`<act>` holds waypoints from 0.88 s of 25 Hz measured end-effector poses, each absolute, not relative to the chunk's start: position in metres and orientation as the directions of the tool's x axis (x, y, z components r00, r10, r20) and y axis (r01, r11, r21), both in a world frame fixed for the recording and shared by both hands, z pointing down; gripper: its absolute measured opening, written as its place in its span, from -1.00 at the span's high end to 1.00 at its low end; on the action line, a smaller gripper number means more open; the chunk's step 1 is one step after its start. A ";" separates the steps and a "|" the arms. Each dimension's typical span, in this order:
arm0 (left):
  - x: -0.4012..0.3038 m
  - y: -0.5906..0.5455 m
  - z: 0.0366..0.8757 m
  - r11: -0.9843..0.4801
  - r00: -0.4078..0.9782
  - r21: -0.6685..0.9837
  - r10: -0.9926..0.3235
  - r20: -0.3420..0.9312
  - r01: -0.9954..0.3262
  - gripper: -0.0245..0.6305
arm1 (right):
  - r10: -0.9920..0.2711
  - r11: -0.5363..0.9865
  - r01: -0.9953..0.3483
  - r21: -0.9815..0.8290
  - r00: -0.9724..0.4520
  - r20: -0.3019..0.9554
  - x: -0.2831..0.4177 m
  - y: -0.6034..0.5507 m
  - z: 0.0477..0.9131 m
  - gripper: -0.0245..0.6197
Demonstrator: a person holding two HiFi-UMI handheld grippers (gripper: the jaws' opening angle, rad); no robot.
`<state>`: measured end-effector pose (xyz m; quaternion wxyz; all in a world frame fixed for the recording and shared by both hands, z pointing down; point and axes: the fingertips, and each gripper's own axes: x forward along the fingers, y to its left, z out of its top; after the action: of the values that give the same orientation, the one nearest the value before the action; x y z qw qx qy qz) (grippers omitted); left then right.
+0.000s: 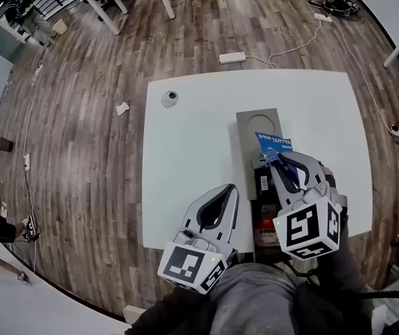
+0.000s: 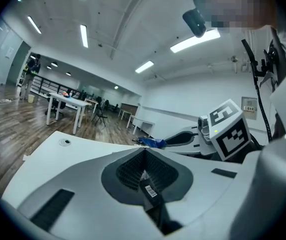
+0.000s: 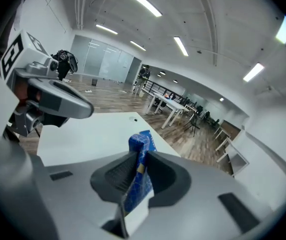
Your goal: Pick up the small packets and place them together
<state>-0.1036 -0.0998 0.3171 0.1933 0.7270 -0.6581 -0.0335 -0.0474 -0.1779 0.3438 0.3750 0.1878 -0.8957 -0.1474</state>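
R gripper (image 3: 138, 158) jaws clamped on blue packet (image 3: 141, 144), L gripper (image 2: 144, 160) jaws clamped on black packet (image 2: 151, 195)

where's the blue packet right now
In the right gripper view the blue packet is clamped in the jaws of the right gripper; the head view shows it over the grey tray.

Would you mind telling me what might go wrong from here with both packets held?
The right tongs pinch the blue packet edge-on, with part past the tips, so it may twist or slip. The left tongs clamp a thin black packet that might slide out. Both tongs sit close together and may bump.
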 end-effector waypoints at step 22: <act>-0.161 -0.108 0.375 0.042 0.094 0.399 -0.944 0.316 -0.916 0.92 | -0.336 0.941 -0.250 0.228 -0.620 0.709 -0.093 -0.221 0.409 0.59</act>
<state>-0.1610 -0.1079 0.3746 0.2626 0.6916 -0.6724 -0.0268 -0.0931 -0.2214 0.4093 0.4045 0.1631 -0.8983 -0.0533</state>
